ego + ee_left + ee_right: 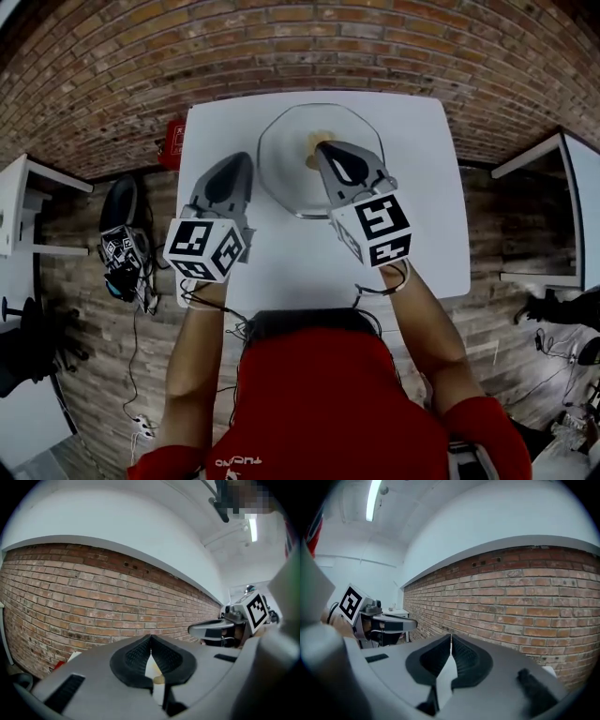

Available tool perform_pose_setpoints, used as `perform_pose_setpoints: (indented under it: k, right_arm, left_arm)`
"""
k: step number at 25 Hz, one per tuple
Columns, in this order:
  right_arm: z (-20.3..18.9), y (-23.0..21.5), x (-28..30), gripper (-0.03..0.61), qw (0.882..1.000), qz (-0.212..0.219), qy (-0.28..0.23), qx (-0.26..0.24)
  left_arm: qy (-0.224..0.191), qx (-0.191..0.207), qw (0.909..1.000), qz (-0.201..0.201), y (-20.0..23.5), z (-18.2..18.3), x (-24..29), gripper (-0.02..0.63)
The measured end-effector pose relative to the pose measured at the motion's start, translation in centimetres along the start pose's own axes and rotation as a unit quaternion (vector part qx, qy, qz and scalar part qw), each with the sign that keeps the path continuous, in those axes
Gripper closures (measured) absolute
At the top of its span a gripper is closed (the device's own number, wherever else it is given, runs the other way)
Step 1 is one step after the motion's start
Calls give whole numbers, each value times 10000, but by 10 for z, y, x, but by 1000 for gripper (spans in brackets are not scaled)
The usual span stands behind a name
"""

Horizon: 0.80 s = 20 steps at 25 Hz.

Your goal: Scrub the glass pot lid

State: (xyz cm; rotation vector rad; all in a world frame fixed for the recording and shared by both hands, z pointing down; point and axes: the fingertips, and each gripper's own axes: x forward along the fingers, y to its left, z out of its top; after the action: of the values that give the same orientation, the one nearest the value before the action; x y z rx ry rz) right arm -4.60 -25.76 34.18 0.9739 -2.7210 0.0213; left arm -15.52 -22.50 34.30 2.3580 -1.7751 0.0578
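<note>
The round glass pot lid (286,164) lies flat at the back middle of the white table (427,197). A pale yellowish piece (314,143) shows at its centre; I cannot tell whether it is a knob or a sponge. My right gripper (324,147) hovers over the lid with its tips by that piece, shut and empty. My left gripper (240,159) is over bare table just left of the lid's rim, also shut and empty. Both gripper views point up at the brick wall, and their pads (140,654) (461,656) meet with nothing between them.
A brick wall (300,47) runs behind the table. Other white tables stand at the left (21,202) and right (567,202). A red object (172,141) sits by the table's back left corner. Dark gear with a marker cube (122,251) and cables lies on the floor at left.
</note>
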Motion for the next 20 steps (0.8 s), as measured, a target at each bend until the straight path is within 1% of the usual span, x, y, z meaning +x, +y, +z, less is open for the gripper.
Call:
perform_pose_setpoints:
  k: [3,7,14,15,16,17,20]
  right_arm:
    - [-9,-12,20,548,9998,2,180,33]
    - [-28,-26,44,546,9986,-112,510,61]
    - [-73,-47,76,539,9917,-363,1225,170]
    - [-80,-50,81,513,9899,-395,1345,190]
    - [-88,-53,85,461,9879,-420,1480,220]
    - [-96,-55,89,447,9854,-445,1624,255]
    - [-123,-60,99,436,9761,-531,2081,340]
  left_arm:
    - [228,-42,9997,59,10,-12,21,595]
    - [570,-185,9981,146,29,-32,46,595]
    - [1246,-390,9912,234,61,-78,76,590]
    - [1345,-434,9898,204,64,-84,80,563]
    - [1451,-480,9881,163,67,-90,84,511]
    - [1560,-521,9863,131,70,-97,88,489]
    - [1865,-635,9803,107,79,-118,97,466]
